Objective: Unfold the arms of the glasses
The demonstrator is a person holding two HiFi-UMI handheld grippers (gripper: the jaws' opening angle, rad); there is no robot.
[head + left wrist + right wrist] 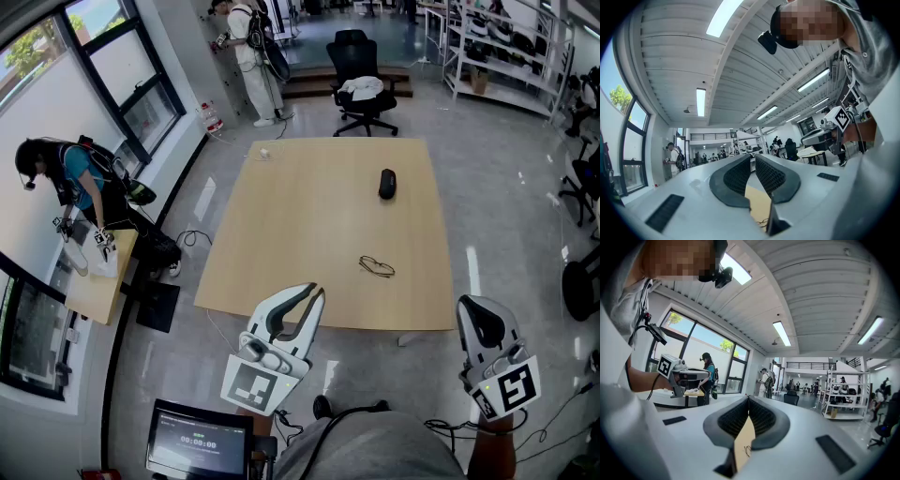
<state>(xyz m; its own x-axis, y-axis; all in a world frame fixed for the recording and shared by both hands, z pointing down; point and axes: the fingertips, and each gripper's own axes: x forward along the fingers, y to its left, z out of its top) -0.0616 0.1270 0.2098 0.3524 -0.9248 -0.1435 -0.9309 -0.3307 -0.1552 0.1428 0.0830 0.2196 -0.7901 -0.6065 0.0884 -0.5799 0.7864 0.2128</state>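
The glasses (377,267) lie folded on the tan table (300,234), near its front edge and right of centre. A black case (387,183) lies further back on the table. Both grippers hang in front of the table's near edge, away from the glasses. My left gripper (317,292) (753,159) has a narrow gap between its tips and holds nothing. My right gripper (480,305) (748,399) is shut and empty, its tips touching. Each gripper view shows a sliver of the glasses (761,221) (746,451) low between the jaws.
A small white object (264,153) sits at the table's far left corner. A black office chair (364,70) stands beyond the table, with shelves (506,56) at the back right. A person works at a small side table (98,272) on the left. A monitor (197,445) is near my feet.
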